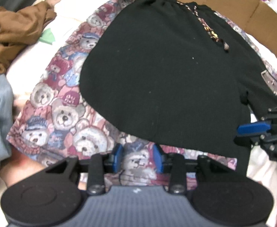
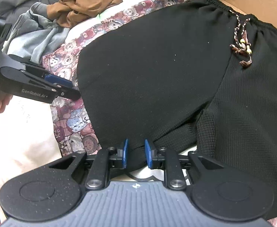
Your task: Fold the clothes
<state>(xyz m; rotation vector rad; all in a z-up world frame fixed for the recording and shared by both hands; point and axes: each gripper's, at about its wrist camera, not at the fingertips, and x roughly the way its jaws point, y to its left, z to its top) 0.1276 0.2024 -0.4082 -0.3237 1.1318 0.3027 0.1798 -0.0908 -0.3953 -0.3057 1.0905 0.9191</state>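
Both claws spread: left claw [image 1: 138, 156] over teddy-print cloth [image 1: 49, 102], right claw [image 2: 136, 154] straddling black shorts [image 2: 157, 71] hem, shorts ahead. Risk: pinching both layers, dragging cloth underneath.

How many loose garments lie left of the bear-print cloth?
2: a brown garment crumpled at the far left and a grey garment nearer, beside the bear-print cloth. More may be hidden outside view.

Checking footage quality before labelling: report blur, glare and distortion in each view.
Left wrist view: soft overall, bear-print fabric smeared, cream bedding blown out, strong fisheye bending at the edges. Right wrist view: sharper, the weave of the black shorts readable, bedding overexposed at lower left, same barrel distortion.
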